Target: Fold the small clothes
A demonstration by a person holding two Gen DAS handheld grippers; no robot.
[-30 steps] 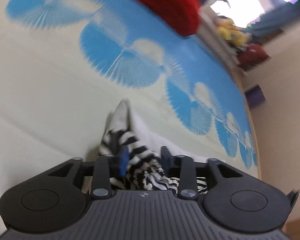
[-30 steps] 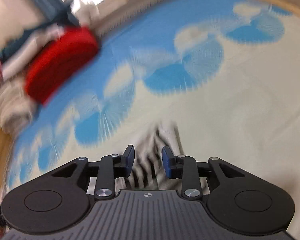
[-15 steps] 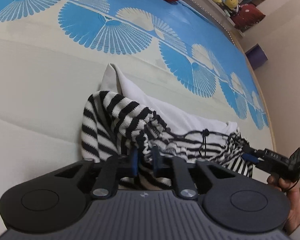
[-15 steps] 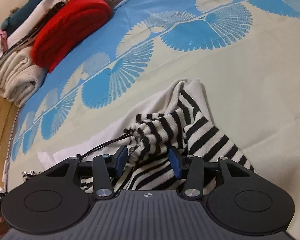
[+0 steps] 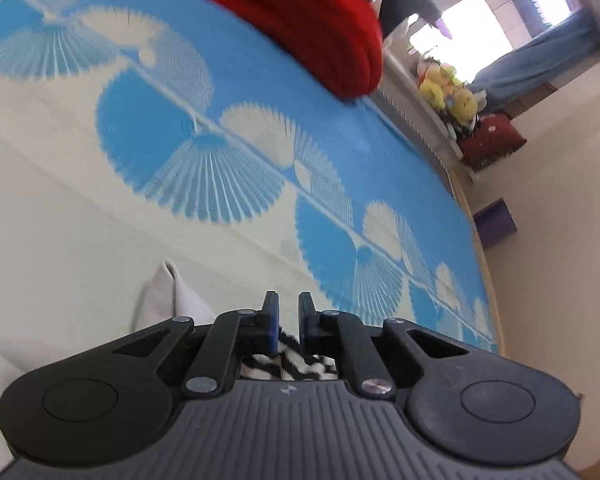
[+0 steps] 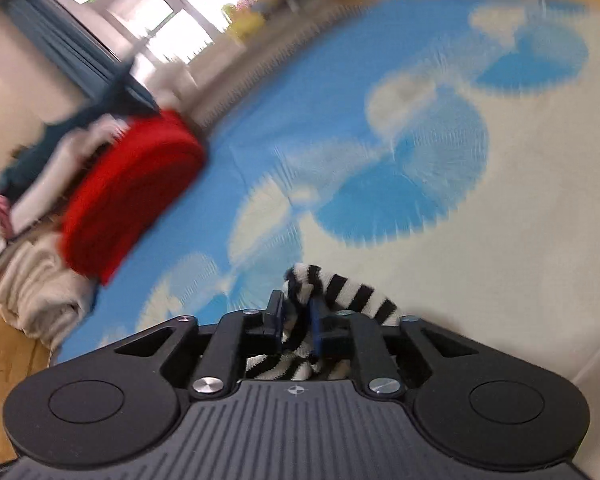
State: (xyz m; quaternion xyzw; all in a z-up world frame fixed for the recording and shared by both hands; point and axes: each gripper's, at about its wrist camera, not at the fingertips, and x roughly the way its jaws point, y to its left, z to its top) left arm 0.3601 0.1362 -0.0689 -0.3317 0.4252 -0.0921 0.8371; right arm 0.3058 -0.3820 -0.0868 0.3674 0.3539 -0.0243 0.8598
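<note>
A small black-and-white striped garment (image 6: pixel 352 292) with a white part (image 5: pixel 172 300) lies on the bed. My left gripper (image 5: pixel 288 320) is shut on the striped cloth (image 5: pixel 288 364), which shows low between its fingers. My right gripper (image 6: pixel 296 320) is shut on a fold of the striped garment, which bulges up and to the right of the fingers. Both grippers are raised and tilted up, so most of the garment is hidden below them.
The bed cover (image 5: pixel 220 168) is cream with blue fan shapes. A folded red blanket (image 5: pixel 300 16) lies at the far side, with a pile of folded clothes (image 6: pixel 32 280) beside it. Plush toys (image 5: pixel 448 92) sit on a ledge by the window.
Both grippers have closed on the striped garment and lifted, tilting the views up toward the far side of the bed. The garment has dropped mostly out of sight.
</note>
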